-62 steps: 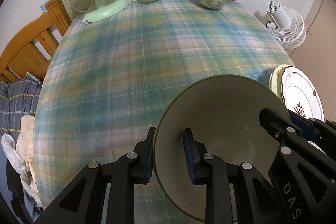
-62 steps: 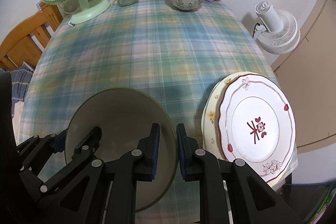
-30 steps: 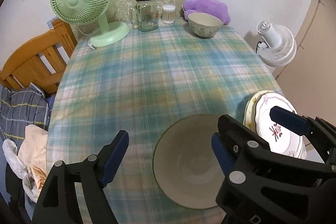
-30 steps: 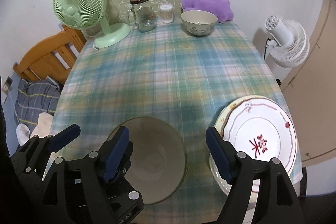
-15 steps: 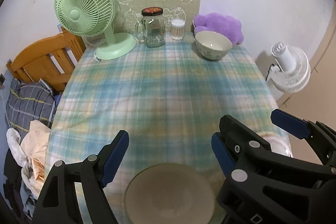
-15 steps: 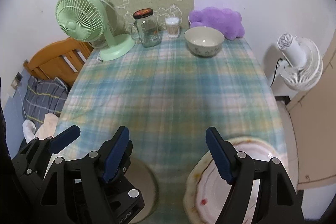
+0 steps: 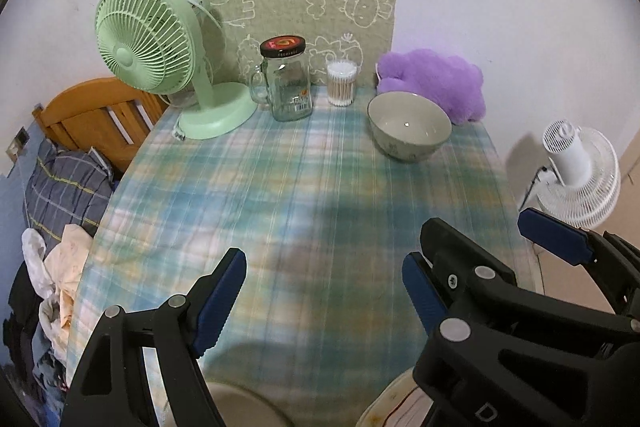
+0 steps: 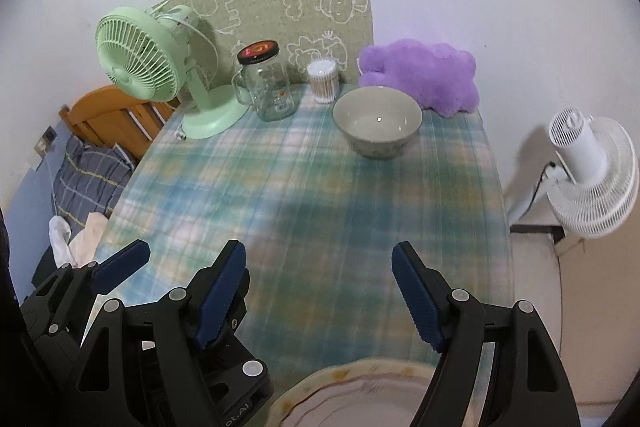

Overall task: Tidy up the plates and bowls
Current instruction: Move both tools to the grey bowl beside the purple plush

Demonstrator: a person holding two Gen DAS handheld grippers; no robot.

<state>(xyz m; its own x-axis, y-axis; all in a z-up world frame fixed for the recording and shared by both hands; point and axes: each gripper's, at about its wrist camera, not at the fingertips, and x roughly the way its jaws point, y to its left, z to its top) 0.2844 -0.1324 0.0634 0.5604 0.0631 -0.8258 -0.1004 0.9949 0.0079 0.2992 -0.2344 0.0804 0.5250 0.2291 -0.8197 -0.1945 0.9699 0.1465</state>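
Observation:
A cream bowl with a flower pattern [image 7: 409, 131] stands at the far right of the checked table, also in the right wrist view [image 8: 377, 121]. The rim of a second bowl [image 7: 244, 405] shows at the near edge, below my left gripper [image 7: 324, 297], which is open and empty. The stacked plates [image 8: 360, 393] lie at the near edge under my right gripper [image 8: 318, 293], also open and empty; their edge shows in the left wrist view [image 7: 394, 405]. Both grippers are raised above the table's near end.
At the back stand a green desk fan [image 7: 160, 59], a glass jar mug with a lid [image 7: 287, 79], a cup of cotton swabs [image 7: 341, 83] and a purple plush cushion [image 7: 436, 83]. A white floor fan [image 8: 592, 171] stands right of the table. A wooden bed with clothes [image 7: 80, 131] is left.
Both grippers let go of the bowl, opened, and drew up and back from it. The bowl and plates slid to the bottom edge of the views; the far bowl looks closer.

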